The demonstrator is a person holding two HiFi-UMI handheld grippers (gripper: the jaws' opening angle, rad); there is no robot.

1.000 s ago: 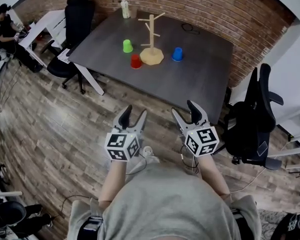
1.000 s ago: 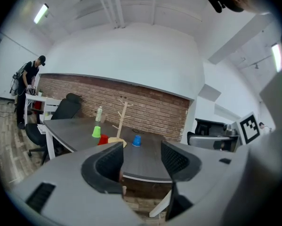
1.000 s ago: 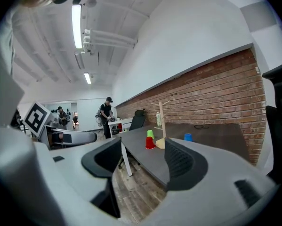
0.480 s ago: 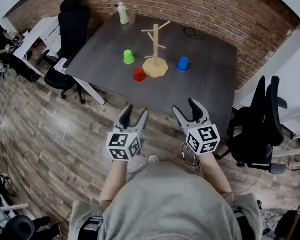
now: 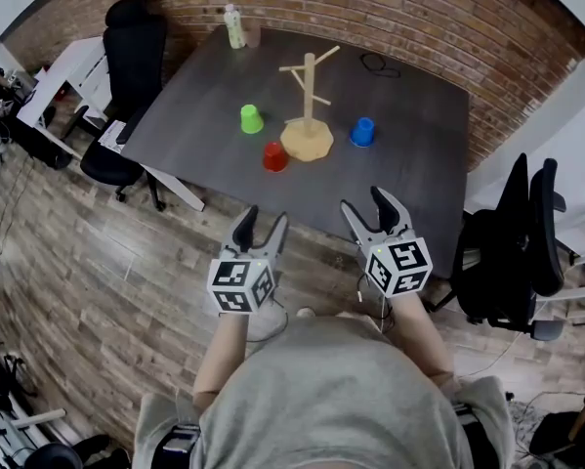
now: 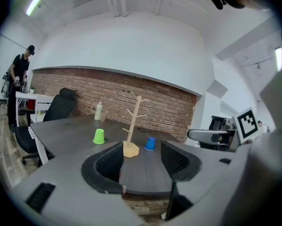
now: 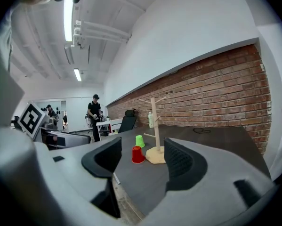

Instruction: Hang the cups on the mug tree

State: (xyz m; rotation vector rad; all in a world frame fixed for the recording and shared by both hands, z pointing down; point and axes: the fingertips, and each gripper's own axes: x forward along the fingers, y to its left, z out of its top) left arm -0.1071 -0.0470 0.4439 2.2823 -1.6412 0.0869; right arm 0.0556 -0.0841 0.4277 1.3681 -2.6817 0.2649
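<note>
Your left hand-held gripper (image 5: 263, 219) has its jaws spread wide with nothing between them. Your right hand-held gripper (image 5: 364, 201) is spread the same way and is also empty. You hold both side by side over the wooden floor (image 5: 97, 262), short of the near edge of the dark worktop (image 5: 409, 154) and pointing towards it.

The wooden mug tree (image 5: 309, 110) stands upright on its round base near the middle of the worktop. All three cups sit upside down on the worktop around it, none yet hung. The red cup (image 5: 274, 155) is just beside the base on the near left. The green cup (image 5: 251, 118) is further left and apart from the base. The blue cup (image 5: 362, 131) is near the base on the right.

A bottle (image 5: 233, 25) stands at the far left corner by the brick wall (image 5: 419, 18), and a black office chair (image 5: 131, 52) is at the worktop's left end.
</note>
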